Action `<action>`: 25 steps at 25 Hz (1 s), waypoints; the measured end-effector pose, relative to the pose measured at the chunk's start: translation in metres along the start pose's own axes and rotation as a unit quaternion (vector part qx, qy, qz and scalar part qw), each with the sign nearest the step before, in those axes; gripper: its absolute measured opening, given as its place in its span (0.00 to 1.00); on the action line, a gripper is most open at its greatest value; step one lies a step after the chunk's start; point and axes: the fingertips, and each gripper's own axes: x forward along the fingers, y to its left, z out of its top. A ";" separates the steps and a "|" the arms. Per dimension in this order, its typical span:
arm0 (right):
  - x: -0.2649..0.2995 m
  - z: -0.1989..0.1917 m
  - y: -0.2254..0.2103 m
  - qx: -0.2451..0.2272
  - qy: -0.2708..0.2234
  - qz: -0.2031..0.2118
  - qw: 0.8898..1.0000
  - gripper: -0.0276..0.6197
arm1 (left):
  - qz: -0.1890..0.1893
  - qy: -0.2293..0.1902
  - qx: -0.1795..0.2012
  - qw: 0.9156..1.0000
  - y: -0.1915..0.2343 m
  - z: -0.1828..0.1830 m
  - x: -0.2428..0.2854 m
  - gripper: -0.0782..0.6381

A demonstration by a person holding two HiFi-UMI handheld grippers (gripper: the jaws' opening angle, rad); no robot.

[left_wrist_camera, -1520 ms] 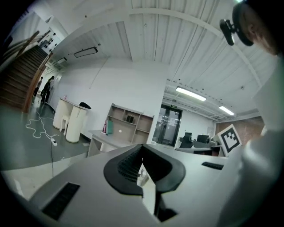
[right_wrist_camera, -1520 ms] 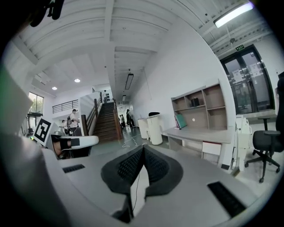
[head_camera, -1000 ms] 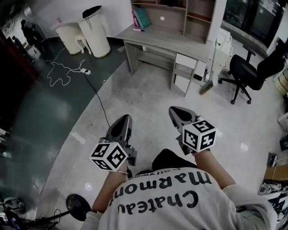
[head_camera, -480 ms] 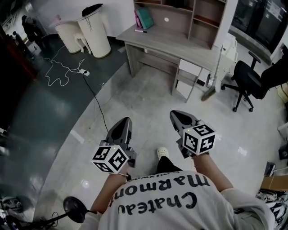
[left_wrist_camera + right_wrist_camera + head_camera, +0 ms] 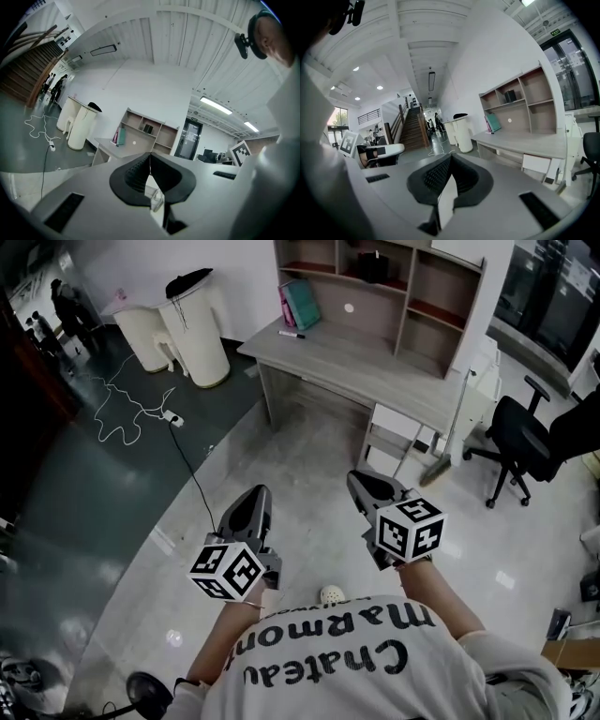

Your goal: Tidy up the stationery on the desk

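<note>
A grey wooden desk [image 5: 361,360] with a shelf unit stands ahead, across the tiled floor. On its top lie a dark marker pen [image 5: 292,334] and, leaning at the back left, teal and pink books [image 5: 298,302]. A dark item [image 5: 373,265] sits in an upper shelf. My left gripper [image 5: 257,495] and right gripper [image 5: 362,481] are held side by side at waist height, well short of the desk. Both are shut with nothing between the jaws. The left gripper view shows its shut tips [image 5: 150,155] with the desk [image 5: 108,146] far off. The right gripper view shows its shut tips [image 5: 450,157] and the same desk [image 5: 520,140].
Two white cylindrical bins [image 5: 192,317] stand left of the desk. A white cable [image 5: 127,392] trails over the dark floor. A white drawer unit [image 5: 397,441] sits under the desk's right end, a black office chair [image 5: 525,442] beyond it. A staircase [image 5: 412,132] with people lies far off.
The view has moved forward: the desk is nearer and more of its shelves show. Both grippers stay shut in front of the person's body.
</note>
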 end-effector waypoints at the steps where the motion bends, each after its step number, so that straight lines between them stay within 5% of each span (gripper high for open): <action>1: 0.006 0.008 -0.007 -0.004 -0.003 0.003 1.000 0.06 | -0.003 -0.005 0.004 1.000 0.000 0.004 0.010 0.13; 8: 0.035 0.038 -0.045 -0.023 -0.021 0.013 0.999 0.06 | 0.010 -0.029 0.042 0.999 0.005 0.018 0.055 0.13; 18: 0.072 0.004 -0.065 0.008 0.028 0.027 0.999 0.06 | 0.034 -0.006 -0.018 0.999 0.039 -0.009 0.070 0.13; 25: 0.112 0.016 -0.084 0.024 0.036 0.025 0.999 0.06 | 0.016 0.008 -0.009 1.000 0.058 -0.001 0.111 0.13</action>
